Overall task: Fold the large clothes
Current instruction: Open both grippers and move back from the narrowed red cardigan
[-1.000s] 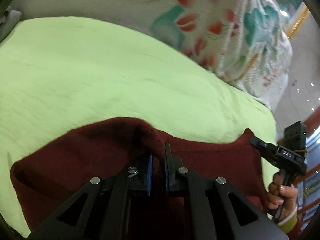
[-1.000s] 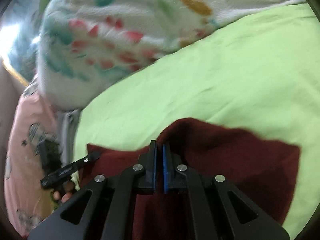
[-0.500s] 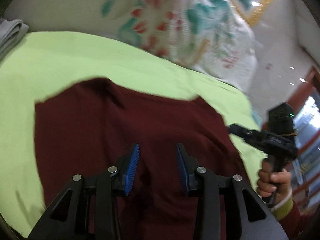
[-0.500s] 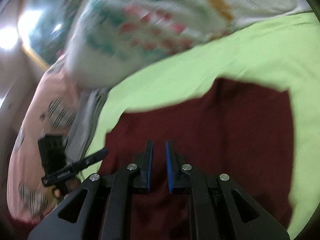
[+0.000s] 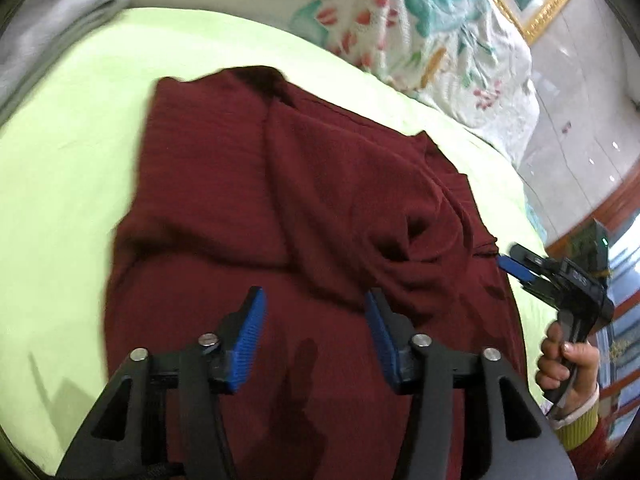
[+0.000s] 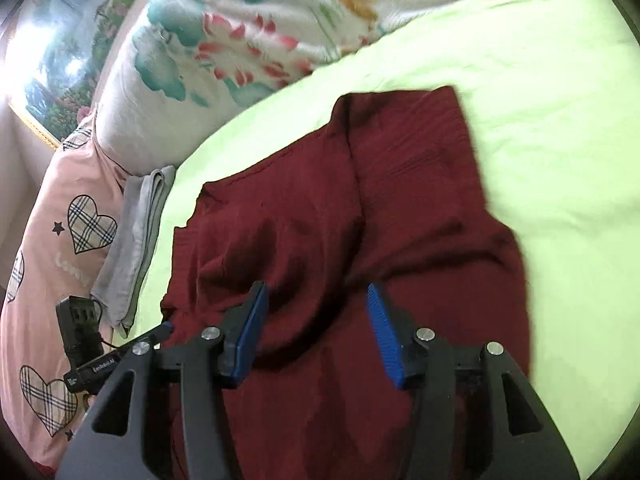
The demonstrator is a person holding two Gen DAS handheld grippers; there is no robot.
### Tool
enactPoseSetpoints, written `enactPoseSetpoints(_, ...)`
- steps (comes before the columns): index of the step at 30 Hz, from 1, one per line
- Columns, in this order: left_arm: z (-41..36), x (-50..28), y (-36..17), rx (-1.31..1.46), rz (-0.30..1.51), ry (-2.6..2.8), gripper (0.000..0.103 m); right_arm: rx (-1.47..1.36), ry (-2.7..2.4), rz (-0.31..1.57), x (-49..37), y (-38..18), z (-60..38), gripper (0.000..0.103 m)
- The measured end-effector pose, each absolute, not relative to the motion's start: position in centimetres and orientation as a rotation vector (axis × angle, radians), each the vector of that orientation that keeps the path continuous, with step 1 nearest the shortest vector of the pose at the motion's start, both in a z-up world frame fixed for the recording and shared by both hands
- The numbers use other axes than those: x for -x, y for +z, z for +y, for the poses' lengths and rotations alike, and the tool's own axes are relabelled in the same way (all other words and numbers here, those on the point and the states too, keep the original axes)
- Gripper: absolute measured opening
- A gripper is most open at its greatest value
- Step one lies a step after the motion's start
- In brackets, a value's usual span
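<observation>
lime bedsheet (image 5: 60, 168); perhaps a painting (image 6: 52, 64)

One dark red garment (image 5: 304, 216) lies on one green bed (image 5: 72, 168). Two claws, left claw (image 5: 316, 340) and right claw (image 6: 316, 332), show. One floral quilt (image 6: 224, 48), one folded grey cloth (image 6: 132, 240).

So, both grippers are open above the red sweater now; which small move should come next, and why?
Probably lower the right gripper onto the bunched fold of the red sweater near its right edge and pull it flat. The left gripper is open too, holding nothing, and the sweater lies wrinkled, not square, on the green sheet.
</observation>
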State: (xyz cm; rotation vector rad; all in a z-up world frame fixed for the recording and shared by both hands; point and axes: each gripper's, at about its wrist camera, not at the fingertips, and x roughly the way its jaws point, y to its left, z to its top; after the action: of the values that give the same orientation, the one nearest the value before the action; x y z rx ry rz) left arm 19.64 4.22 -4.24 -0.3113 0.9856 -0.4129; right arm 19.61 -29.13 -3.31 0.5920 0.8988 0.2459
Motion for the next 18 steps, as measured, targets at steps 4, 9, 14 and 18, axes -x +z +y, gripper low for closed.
enactPoseSetpoints(4,7.5,-15.2,-4.4,0.352,0.991,-0.341,0.055,-0.603,0.175,0.901,-15.3,-3.6,-31.3,0.053)
enactPoseSetpoints(9,11.0,-10.2,-5.9,0.362,1.024,-0.267,0.058,-0.649,0.088,0.908,-10.5,-4.5,-34.6,0.053)
enactPoseSetpoints(14,12.4,-7.1,-7.6,0.367,1.064,-0.26,0.06,-0.714,0.076,0.939,-6.9,-5.9,-36.4,0.053)
enactPoseSetpoints(18,12.1,-5.9,-7.8,0.35,1.068,-0.282,0.065,-0.722,0.158,0.982,-5.3,-6.8,-35.2,0.053)
